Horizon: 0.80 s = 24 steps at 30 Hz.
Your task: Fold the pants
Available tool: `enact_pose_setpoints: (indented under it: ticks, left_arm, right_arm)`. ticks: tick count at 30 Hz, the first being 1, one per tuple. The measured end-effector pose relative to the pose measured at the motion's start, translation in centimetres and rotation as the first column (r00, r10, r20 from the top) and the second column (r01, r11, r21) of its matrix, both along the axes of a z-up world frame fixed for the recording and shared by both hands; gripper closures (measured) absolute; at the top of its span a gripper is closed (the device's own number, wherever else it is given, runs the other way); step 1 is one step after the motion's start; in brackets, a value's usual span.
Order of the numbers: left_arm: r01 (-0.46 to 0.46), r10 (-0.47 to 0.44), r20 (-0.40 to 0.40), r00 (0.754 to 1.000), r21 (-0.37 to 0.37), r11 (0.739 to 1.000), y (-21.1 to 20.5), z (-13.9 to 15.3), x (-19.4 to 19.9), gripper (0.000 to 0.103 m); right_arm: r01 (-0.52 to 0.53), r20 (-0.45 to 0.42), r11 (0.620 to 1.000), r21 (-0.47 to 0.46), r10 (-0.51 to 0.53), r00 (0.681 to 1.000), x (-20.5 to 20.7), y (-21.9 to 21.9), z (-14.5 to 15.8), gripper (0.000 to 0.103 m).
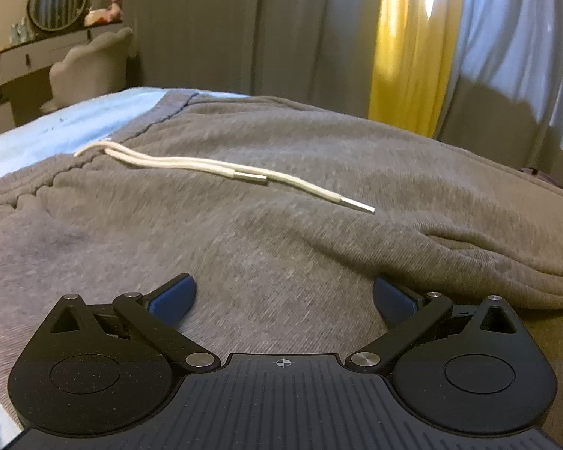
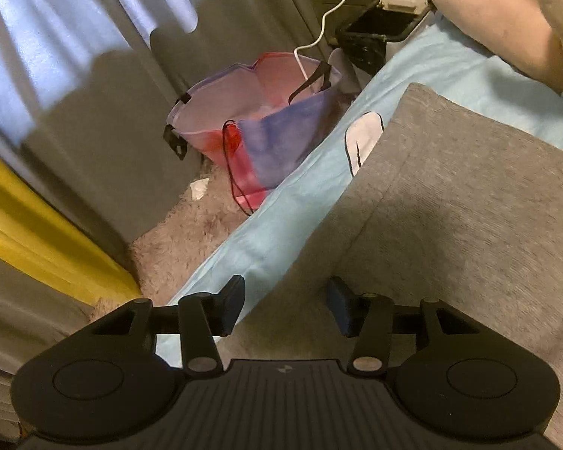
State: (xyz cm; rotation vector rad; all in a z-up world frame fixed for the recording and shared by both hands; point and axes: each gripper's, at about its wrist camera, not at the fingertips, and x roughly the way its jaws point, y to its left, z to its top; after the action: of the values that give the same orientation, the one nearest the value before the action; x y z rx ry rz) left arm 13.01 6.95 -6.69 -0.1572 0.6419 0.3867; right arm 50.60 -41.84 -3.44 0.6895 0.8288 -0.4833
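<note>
While no writing legible, both tongs gape over pants.

Left tongs spread, right tongs spread

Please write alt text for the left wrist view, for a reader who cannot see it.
The open left gripper hovers low over grey pants spread on a light blue bed sheet. Two white drawstrings with metal tips trail from the waistband across the fabric.
</note>
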Motion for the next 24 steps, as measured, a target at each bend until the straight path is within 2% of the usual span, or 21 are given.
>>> enact_pose_setpoints:
  ticks: [1, 2, 3, 5, 7, 9, 11, 13, 16, 18, 20, 21, 23, 24]
  left_arm:
    - [0.001, -0.001, 0.004, 1.000, 0.005, 1.000, -0.1, -0.1, 0.0, 0.000]
    - [0.001, -0.001, 0.008, 1.000, 0.007, 1.000, -0.1, -0.1, 0.0, 0.000]
    - [0.001, -0.001, 0.010, 1.000, 0.006, 1.000, -0.1, -0.1, 0.0, 0.000]
    - [0.003, -0.003, 0.011, 1.000, 0.002, 1.000, 0.0, -0.1, 0.0, 0.000]
    - [0.007, -0.007, 0.017, 1.000, 0.000, 1.000, 0.1, -0.1, 0.0, 0.000]
    - [0.012, -0.011, 0.022, 1.000, -0.007, 1.000, 0.2, 0.0, -0.2, 0.000]
    - [0.011, -0.011, 0.026, 1.000, -0.020, 1.000, 0.3, 0.1, -0.4, 0.000]
    - [0.012, -0.012, 0.022, 1.000, -0.027, 1.000, 0.2, 0.3, -0.6, 0.000]
    - [0.011, -0.010, 0.011, 1.000, -0.053, 0.999, 0.3, 0.7, -1.1, 0.000]
    - [0.010, -0.010, 0.006, 1.000, -0.065, 0.998, 0.2, 1.0, -1.5, 0.000]
    - [0.018, -0.017, 0.002, 1.000, -0.084, 0.996, 0.2, 1.4, -1.9, 0.000]
    - [0.024, -0.024, -0.001, 1.000, -0.098, 0.995, 0.3, 1.7, -2.0, 0.000]
    - [0.033, -0.035, -0.008, 0.999, -0.127, 0.991, 0.4, 2.2, -2.3, 0.000]
    - [0.034, -0.037, -0.018, 0.999, -0.147, 0.989, 0.5, 2.6, -2.3, 0.000]
  right_arm:
    - [-0.013, -0.010, 0.999, -0.035, 0.013, 1.000, 0.0, 0.2, -0.1, 0.072]
    - [-0.021, -0.035, 0.997, -0.074, 0.019, 0.999, -0.1, 0.8, 0.0, 0.091]
    - [-0.040, -0.031, 0.995, -0.086, 0.038, 0.999, -0.5, 0.9, 0.1, 0.097]
    - [-0.063, 0.032, 0.996, -0.057, 0.065, 0.997, -2.6, 0.1, 0.9, 0.099]
    - [-0.108, 0.115, 0.991, -0.078, 0.116, 0.987, -6.1, -0.3, 2.5, 0.099]
    - [-0.132, 0.189, 0.987, -0.087, 0.147, 0.971, -11.1, -0.6, 4.1, 0.099]
    - [-0.154, 0.285, 0.983, -0.098, 0.176, 0.942, -18.0, -0.8, 5.5, 0.099]
    - [-0.176, 0.302, 0.977, -0.119, 0.204, 0.931, -24.6, -0.4, 5.8, 0.100]
    - [-0.139, 0.301, 0.990, -0.020, 0.139, 0.943, -33.0, -0.5, 3.6, 0.100]
    - [-0.070, 0.270, 0.997, 0.039, 0.057, 0.961, -37.2, -0.9, 1.1, 0.100]
    - [0.019, 0.215, 0.996, 0.089, -0.038, 0.976, -39.8, -2.2, -1.7, 0.096]
    - [0.058, 0.204, 0.988, 0.146, -0.087, 0.975, -40.6, -3.0, -2.8, 0.096]
    - [0.092, 0.238, 0.948, 0.306, -0.169, 0.956, -41.2, -4.8, -4.4, 0.093]
    - [0.078, 0.266, 0.937, 0.342, -0.176, 0.948, -41.2, -5.3, -4.3, 0.085]
